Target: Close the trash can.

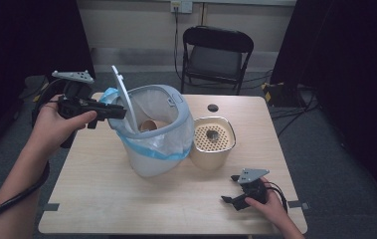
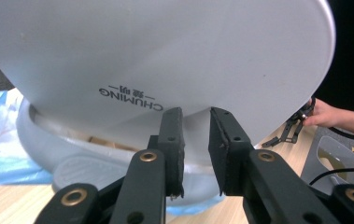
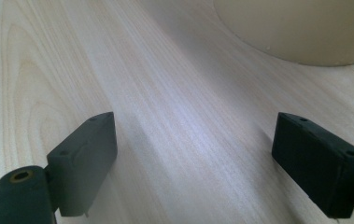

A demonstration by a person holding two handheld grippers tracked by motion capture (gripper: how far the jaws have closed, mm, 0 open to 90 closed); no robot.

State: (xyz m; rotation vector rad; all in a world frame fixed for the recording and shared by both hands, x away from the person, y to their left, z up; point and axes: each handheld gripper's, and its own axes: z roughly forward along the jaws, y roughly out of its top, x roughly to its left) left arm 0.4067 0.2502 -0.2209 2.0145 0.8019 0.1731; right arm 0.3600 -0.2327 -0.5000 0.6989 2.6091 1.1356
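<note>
A white bin [image 1: 148,164] lined with a blue-edged bag stands mid-table, its white lid [image 1: 124,97] tipped up on edge at the bin's left. My left gripper [image 1: 120,112] reaches in from the left and is shut on the lid's rim. In the left gripper view the jaws [image 2: 195,144] pinch the lower edge of the lid [image 2: 165,46], which carries dark lettering. A brown cup-like thing [image 1: 148,125] lies inside the bin. My right gripper [image 1: 232,193] rests low at the table's front right, open, with bare wood between its jaws [image 3: 193,158].
A beige canister [image 1: 213,142] with a perforated insert stands right of the bin, and its wall [image 3: 300,28] is just ahead of the right gripper. A small black disc [image 1: 213,107] lies near the far edge. A black folding chair [image 1: 216,52] stands behind the table [image 1: 126,199].
</note>
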